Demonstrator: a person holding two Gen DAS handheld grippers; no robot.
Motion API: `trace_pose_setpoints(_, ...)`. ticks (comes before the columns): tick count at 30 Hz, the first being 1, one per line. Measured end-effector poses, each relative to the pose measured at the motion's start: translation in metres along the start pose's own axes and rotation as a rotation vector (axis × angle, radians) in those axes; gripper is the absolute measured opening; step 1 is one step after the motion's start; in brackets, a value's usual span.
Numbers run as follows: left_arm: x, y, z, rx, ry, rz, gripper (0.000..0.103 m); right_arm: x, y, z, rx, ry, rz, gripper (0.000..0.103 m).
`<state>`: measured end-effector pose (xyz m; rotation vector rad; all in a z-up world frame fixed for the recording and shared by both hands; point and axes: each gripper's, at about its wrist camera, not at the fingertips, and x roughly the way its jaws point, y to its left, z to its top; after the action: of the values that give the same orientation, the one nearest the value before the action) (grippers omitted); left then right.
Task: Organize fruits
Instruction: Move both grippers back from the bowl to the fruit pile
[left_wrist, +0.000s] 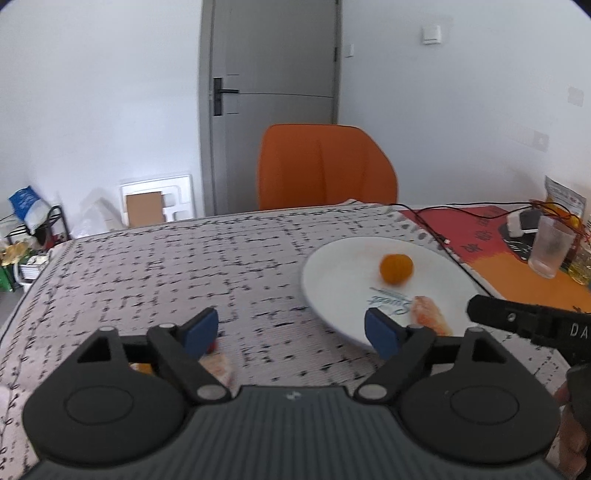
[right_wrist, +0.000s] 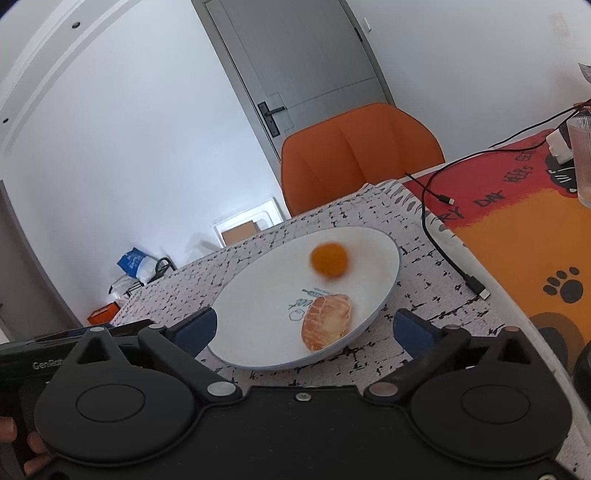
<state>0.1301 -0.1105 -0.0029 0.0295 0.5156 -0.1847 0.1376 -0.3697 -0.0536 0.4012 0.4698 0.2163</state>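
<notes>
Both grippers gaping wide, gripping nothing: left gripper (left_wrist: 291, 330) hovering over bare patterned cloth (left_wrist: 166, 266) with plenty of free room left and far, right gripper (right_wrist: 306, 328) straddling the plate's (right_wrist: 258, 295) near rim. Small orange (right_wrist: 328, 259) sitting toward the plate's far side, blurred. Peeled piece (right_wrist: 327, 320) lying near the plate's near edge, long axis tilting from near-left to far-right. Cable (right_wrist: 443, 251) trailing just right of the plate.

Red-orange mat (right_wrist: 517, 192) reads "RY DAY", rest unclear. Black device (right_wrist: 37, 360) at left edge: "GenRo", cut off. Right claw's body (left_wrist: 535, 325): "DA". Plate (left_wrist: 351, 266) script blurry, poss. "Sweet".
</notes>
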Motion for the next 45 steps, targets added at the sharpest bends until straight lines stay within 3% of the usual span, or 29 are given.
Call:
trace_pose_setpoints(15,-0.028,0.045,-0.024,-0.079,0.012,0.082,0.095,0.001,0.02,-0.008,0.0,-0.003,-0.067,0.103)
trace_pose_setpoints(38,-0.063,0.098,-0.062,-0.147,0.017,0.092,0.093,0.006,0.095,-0.033,-0.235,0.112,0.116,0.103)
trace_pose_setpoints(41,-0.066,0.108,-0.067,-0.171,0.014,0.092,0.091,0.009,0.103,-0.037,-0.244,0.127,0.144,0.098)
trace_pose_setpoints(45,-0.069,0.117,-0.071,-0.185,0.017,0.09,0.079,0.014,0.112,-0.042,-0.259,0.154,0.172,0.082)
